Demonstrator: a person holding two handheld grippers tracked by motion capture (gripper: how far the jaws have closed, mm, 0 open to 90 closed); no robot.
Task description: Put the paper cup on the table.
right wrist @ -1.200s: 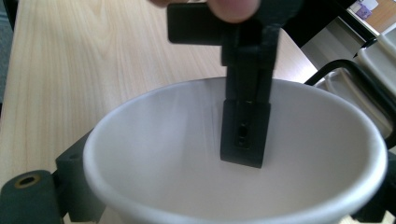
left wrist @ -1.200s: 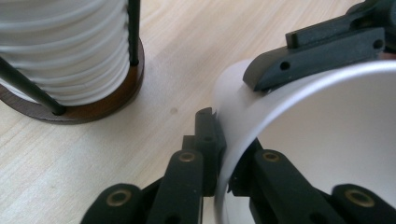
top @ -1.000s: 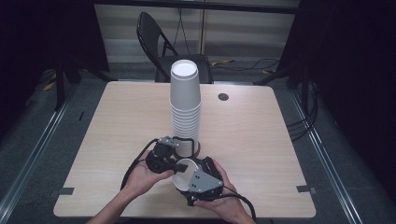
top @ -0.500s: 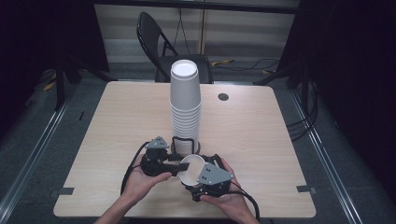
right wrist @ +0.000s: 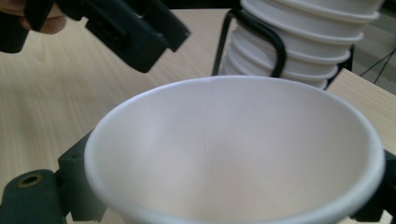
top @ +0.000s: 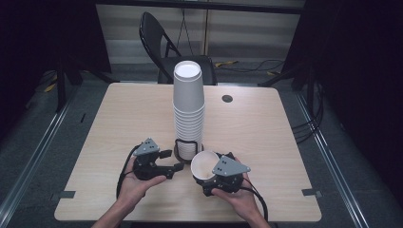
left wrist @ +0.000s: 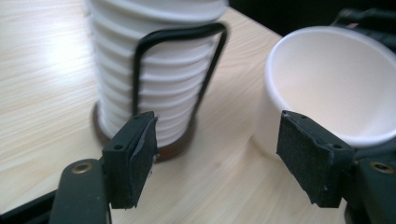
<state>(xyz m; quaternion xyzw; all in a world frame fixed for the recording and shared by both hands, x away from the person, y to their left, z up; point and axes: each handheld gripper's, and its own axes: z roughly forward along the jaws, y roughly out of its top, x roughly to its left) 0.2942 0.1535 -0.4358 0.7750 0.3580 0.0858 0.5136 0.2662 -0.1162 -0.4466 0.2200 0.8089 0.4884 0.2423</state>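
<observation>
One paper cup (top: pixel 204 165) is already off the stack (top: pixel 189 111) and sits gripped in the right tool (top: pixel 215 173), mouth tilted toward the left tool (top: pixel 172 160), near the tabletop's (top: pixel 109 118) front edge. The left tool's jaws have just been opening; they stand wide with nothing between them, beside the wire holder (left wrist: pixel 180 70) at the stack's foot. Setting the cup down seems left to do.
</observation>
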